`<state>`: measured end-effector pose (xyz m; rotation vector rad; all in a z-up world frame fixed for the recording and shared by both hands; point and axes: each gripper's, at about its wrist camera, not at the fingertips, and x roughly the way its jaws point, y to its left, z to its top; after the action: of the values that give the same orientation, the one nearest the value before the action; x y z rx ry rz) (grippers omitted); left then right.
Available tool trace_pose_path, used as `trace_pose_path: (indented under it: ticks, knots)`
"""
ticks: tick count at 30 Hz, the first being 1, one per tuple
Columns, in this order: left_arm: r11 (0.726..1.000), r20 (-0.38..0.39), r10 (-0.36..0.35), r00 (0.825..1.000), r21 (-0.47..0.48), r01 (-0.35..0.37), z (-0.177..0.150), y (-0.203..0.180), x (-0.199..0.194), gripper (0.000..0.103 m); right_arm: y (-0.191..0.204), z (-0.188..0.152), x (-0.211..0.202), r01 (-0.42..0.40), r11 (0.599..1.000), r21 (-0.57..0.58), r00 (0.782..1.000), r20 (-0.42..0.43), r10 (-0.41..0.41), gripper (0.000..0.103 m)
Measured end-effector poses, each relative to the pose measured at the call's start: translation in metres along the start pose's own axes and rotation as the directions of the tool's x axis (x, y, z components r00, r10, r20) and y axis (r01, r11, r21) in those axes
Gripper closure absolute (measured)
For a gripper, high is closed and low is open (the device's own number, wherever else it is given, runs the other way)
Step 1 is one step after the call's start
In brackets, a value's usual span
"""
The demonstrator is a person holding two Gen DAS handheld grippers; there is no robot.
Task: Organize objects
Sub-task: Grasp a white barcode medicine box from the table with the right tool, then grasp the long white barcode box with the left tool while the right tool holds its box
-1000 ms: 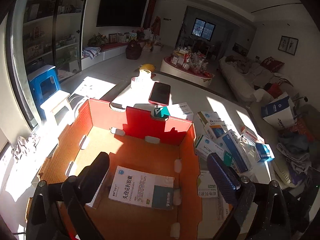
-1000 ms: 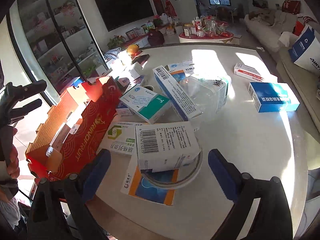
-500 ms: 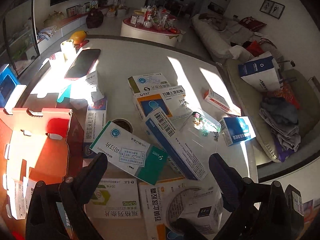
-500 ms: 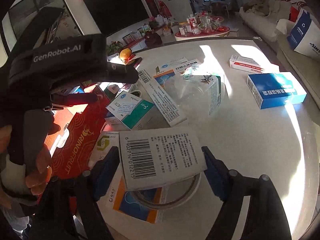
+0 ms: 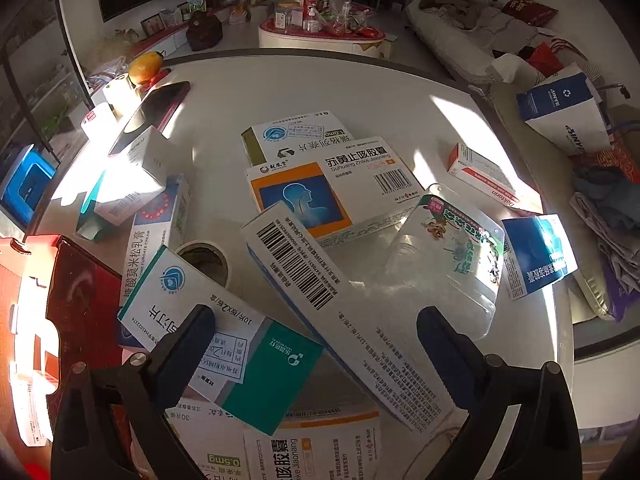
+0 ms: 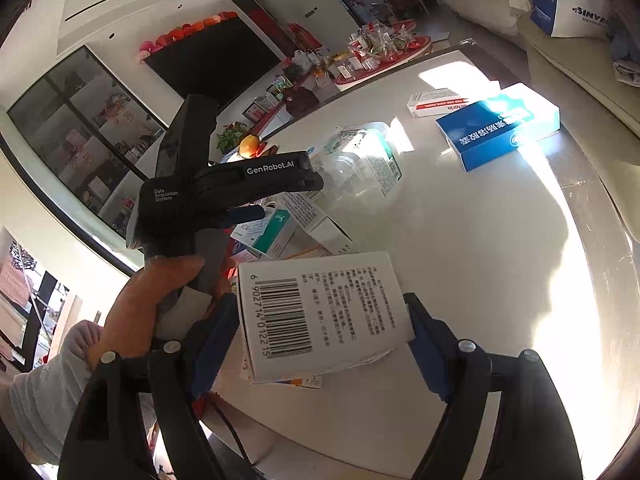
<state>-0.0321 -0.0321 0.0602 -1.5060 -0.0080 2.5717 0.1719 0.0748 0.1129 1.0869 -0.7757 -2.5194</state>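
The right gripper [image 6: 324,334] is clamped on a white box with a barcode [image 6: 320,316]; both pads are seen pressed against the box's two sides. The box appears lifted a little off the pile below it, though this cannot be told for certain. The jaws of the left gripper [image 5: 316,334] have just been closing a little, but they stand apart, and nothing is pressed by them. Between them two things lie: a white and teal box [image 5: 224,340] under the left finger, and a long box with a barcode [image 5: 344,316] running across to the right finger.

For the step to be done well, one box should be chosen by the left gripper before it is closed, since a box could be pushed aside if both are caught together. The long box is judged the better choice, because it lies on top. It should be gripped across its narrow width. The red carton [image 5: 60,320], to the left of the left gripper, is probably the place where the boxes are to be laid. The white box should be kept level while it is carried there.
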Motion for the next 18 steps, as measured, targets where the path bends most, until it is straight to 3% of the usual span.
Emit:
trace_pose_path:
  ticks: [1,2,3,6,10,14,18]
  knots:
    - [1.0,0.032,-0.013,0.999,0.02,0.013,0.0,-0.001,-0.004,0.02,0.0,-0.001,-0.002,-0.003,1.0,0.006,1.0,0.004,0.003,0.023]
    - [0.998,0.034,-0.05,0.998,0.033,0.048,-0.001,-0.001,-0.006,0.054,-0.001,-0.001,-0.003,-0.006,1.0,0.013,1.0,0.007,0.006,0.023]
    - [0.996,0.011,-0.08,0.997,0.027,0.08,-0.001,0.001,-0.004,0.069,-0.002,-0.002,-0.004,-0.009,1.0,0.023,1.0,0.013,0.008,0.023]
    - [0.985,0.005,-0.171,0.985,-0.005,0.171,-0.004,0.008,-0.005,0.072,-0.003,-0.002,-0.008,-0.022,0.999,0.044,0.999,0.024,0.021,0.023]
    - [0.961,0.093,-0.277,0.956,0.005,0.277,-0.015,0.014,-0.039,0.076,-0.01,-0.006,-0.012,-0.071,0.993,0.097,0.997,0.022,0.069,0.022]
    - [0.925,0.195,-0.379,0.904,0.051,0.377,-0.028,0.027,-0.092,0.076,-0.021,-0.015,-0.011,-0.201,0.953,0.226,0.979,0.027,0.2,0.023]
    - [0.877,0.246,-0.475,0.845,0.056,0.477,-0.045,0.059,-0.131,0.076,-0.029,-0.027,-0.005,-0.37,0.85,0.375,0.925,0.068,0.373,0.023]
